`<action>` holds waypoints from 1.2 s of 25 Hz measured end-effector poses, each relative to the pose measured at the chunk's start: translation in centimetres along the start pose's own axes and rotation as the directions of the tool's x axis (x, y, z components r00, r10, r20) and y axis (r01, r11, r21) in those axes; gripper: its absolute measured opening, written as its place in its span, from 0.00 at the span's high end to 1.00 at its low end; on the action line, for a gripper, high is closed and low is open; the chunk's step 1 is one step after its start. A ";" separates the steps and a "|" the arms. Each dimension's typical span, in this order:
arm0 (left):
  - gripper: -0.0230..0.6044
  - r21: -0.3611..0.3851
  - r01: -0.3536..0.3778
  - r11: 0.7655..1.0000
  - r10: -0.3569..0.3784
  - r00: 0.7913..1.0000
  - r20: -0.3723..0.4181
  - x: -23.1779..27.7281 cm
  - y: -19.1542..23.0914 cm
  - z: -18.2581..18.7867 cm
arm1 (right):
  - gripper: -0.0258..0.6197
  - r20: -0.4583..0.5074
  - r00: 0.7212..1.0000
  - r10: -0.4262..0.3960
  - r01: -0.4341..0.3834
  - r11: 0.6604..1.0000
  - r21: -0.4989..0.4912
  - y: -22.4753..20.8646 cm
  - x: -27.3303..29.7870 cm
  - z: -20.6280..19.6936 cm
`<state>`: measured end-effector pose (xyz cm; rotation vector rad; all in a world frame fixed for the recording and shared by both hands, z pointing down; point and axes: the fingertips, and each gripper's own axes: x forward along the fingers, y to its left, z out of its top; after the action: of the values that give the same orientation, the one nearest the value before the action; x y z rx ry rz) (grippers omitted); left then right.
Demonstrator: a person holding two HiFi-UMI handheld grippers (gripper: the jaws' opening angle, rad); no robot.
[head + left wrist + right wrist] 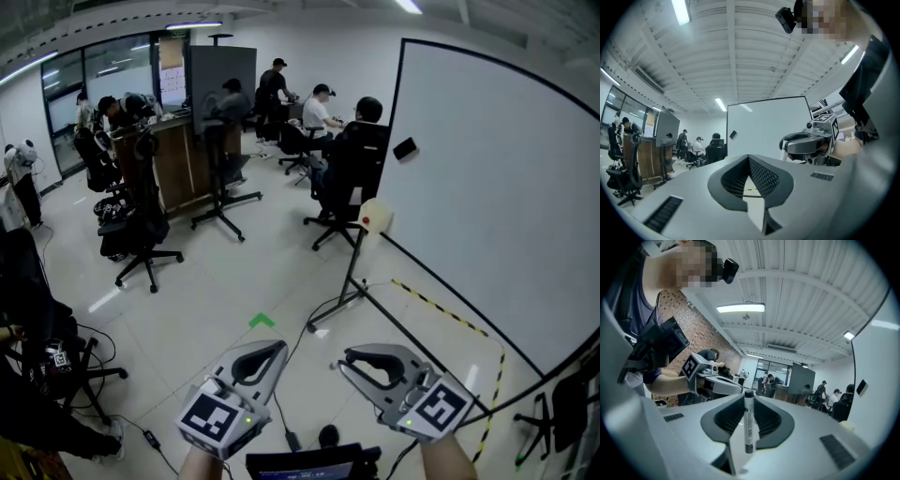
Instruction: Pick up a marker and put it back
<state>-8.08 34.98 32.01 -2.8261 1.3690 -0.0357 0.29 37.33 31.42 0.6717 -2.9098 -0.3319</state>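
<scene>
Right claw [749, 399] is being squeezed on a marker [749, 423], which is being pinched between its two jaws. Left claw [749, 158] is being held with its jaws pressed together, and nothing is being gripped in it. Both claws are being held side by side, near each other but apart, above a pale shiny floor [234, 281].

A big office room is being shown. A white board [487, 206] on a stand is being seen on the right, with yellow and black tape [441, 309] stuck on the floor below it. Black chairs [141, 234] are being seen on the left, and people [319, 108] are sitting far back.

The marker is being held so that its long side runs up and down in the right gripper view. One dark end is pointing up toward the ceiling and the other down.

The marker is being shown only in the right gripper view; in the head view it cannot be picked out. Long ceiling lights [740, 308] and a brick wall [693, 324] are being shown there too, while the floor is being shown mostly in the head view.
</scene>
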 end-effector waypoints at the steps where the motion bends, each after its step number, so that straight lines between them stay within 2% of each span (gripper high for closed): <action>1: 0.96 0.003 0.002 1.000 -0.002 1.000 0.001 0.3 0.2 0.1 | 0.83 0.003 1.000 -0.003 0.003 1.000 0.000 -0.4 0.1 0.0; 5: 0.96 0.020 -0.001 1.000 0.002 1.000 -0.015 2.0 1.1 0.1 | 0.83 0.017 1.000 -0.008 0.008 1.000 0.019 -2.5 0.8 -1.1; 11: 0.96 0.050 -0.026 0.998 0.030 0.996 -0.079 6.4 3.5 -0.9 | 0.83 0.040 0.999 0.012 -0.014 0.998 0.053 -7.6 2.4 -3.3; 20: 0.96 0.054 -0.089 0.995 0.094 0.990 -0.106 15.8 6.3 0.0 | 0.83 0.087 0.993 0.077 -0.085 0.993 0.087 -17.9 3.5 -5.1; 25: 0.96 0.067 -0.132 0.989 0.140 0.982 -0.124 19.4 8.2 -0.2 | 0.83 0.106 0.989 0.107 -0.118 0.987 0.106 -22.1 4.5 -6.7; 30: 0.96 0.079 -0.142 0.987 0.151 0.980 -0.128 22.5 9.9 -0.4 | 0.83 0.109 0.986 0.123 -0.134 0.986 0.103 -25.0 5.6 -7.8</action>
<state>-1.90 11.20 32.70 -2.7026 1.5655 -0.2720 7.15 11.52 33.33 0.4908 -3.0691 -0.1977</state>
